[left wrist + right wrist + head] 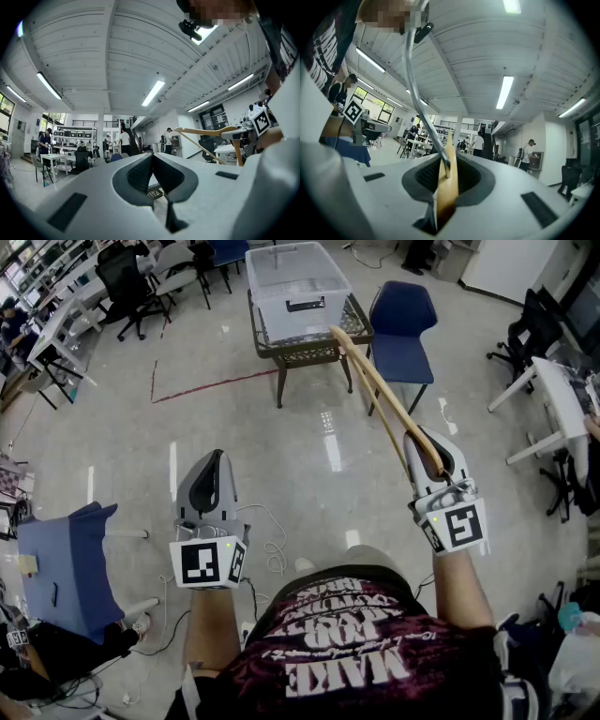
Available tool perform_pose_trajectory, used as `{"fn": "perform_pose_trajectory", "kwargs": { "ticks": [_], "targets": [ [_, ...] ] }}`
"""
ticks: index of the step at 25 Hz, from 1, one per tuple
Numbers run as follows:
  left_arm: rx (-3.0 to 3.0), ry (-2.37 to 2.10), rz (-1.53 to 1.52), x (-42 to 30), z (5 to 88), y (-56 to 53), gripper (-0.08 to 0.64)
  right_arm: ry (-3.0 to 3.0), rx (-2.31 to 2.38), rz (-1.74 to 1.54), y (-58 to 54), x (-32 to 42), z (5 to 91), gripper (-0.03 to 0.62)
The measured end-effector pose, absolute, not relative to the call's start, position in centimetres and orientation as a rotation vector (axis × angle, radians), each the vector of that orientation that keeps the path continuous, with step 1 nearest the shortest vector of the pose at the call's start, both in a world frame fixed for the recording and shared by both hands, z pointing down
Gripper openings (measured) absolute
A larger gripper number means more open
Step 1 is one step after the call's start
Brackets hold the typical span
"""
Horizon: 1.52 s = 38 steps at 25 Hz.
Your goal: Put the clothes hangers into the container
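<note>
A wooden clothes hanger [375, 381] sticks out level from my right gripper [429, 448], which is shut on its middle. The far end of the hanger reaches toward the clear plastic container [295, 277] on a wicker table [309, 354]. In the right gripper view the wood [446, 187] is pinched between the pads of my right gripper [446, 159], and the hanger's metal hook [412, 70] curves up past the camera. My left gripper [214, 460] is held level at the left, well short of the table. Its tips meet with nothing between them in the left gripper view [153, 157], where the hanger [206, 133] shows at the right.
A blue chair [401, 320] stands right of the wicker table. Another blue chair [66, 568] is close at my lower left, with cables [272, 540] on the floor. A white desk [562, 399] is at the right, with office chairs and desks far left.
</note>
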State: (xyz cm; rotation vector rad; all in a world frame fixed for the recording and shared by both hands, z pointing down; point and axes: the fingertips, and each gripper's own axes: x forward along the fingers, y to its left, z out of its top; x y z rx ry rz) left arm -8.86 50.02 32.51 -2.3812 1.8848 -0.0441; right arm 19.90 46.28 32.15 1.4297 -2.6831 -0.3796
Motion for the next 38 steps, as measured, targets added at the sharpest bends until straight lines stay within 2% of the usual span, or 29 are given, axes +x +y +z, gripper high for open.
{"fn": "perform_pose_trajectory", "kwargs": {
  "ticks": [20, 38],
  "targets": [
    [-2.409, 1.868, -0.043, -10.8, 35.2, 47.5, 0.006, -2.651, 1.430, -0.332, 44.7, 16.0, 34.4, 0.061],
    [-2.466, 1.838, -0.088, -9.2, 35.0, 35.6, 0.006, -2.688, 1.428, -0.263, 32.1, 16.9, 34.7, 0.061]
  ]
}}
